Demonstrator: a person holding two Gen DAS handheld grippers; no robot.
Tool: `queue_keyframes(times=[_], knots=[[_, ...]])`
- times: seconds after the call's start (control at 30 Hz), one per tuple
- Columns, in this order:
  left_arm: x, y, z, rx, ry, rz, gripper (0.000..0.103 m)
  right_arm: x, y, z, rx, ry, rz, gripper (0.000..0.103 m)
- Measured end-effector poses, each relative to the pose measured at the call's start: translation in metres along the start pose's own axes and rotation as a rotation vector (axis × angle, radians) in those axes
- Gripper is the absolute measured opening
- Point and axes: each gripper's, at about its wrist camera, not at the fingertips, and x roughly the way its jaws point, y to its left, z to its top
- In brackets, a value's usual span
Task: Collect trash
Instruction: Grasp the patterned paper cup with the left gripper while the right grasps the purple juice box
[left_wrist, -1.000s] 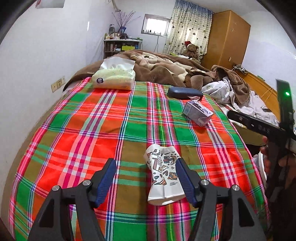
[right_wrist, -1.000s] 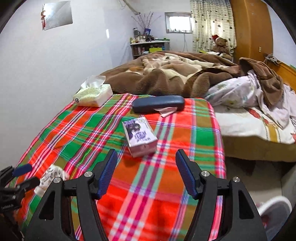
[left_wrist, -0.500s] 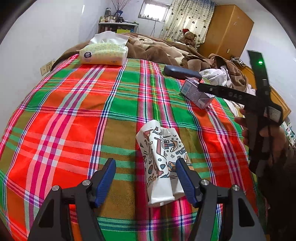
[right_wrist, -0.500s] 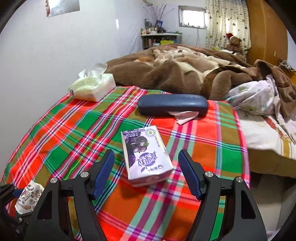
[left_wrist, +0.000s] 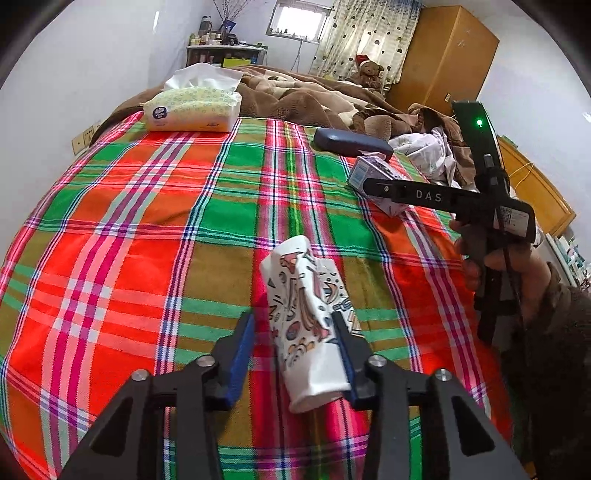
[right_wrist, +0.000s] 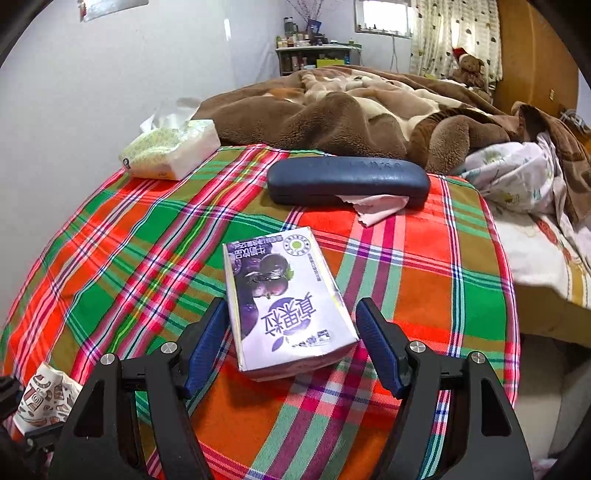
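On the plaid bedspread (left_wrist: 155, 229), left tool (left_wrist: 295, 341) has just been closing around the crumpled paper cup (left_wrist: 308, 328), right pad touching; right tool (right_wrist: 293, 341) gapes astride the purple carton (right_wrist: 280, 295).

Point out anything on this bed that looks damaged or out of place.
The patterned paper cup lies crushed on the plaid blanket. A pink cloth sticks out of the closed glasses case. A purple drink carton lies flat.
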Motion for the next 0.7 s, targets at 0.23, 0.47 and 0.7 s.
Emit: queue_keyframes(times=[0.23,0.47,0.7], knots=[[-0.001,-0.004,0.003,0.006,-0.010,0.012,0.028,-0.005,-0.001,-0.003,0.011,-0.006,-0.001,0.060],[-0.008,-0.010,0.000,0.011,-0.025,0.016,0.023,-0.022,-0.004,-0.008,0.040,-0.037,0.008,0.060],[-0.025,-0.021,-0.005,0.026,-0.054,0.013,0.023,-0.053,-0.007,-0.022,0.077,-0.079,0.011,0.060]])
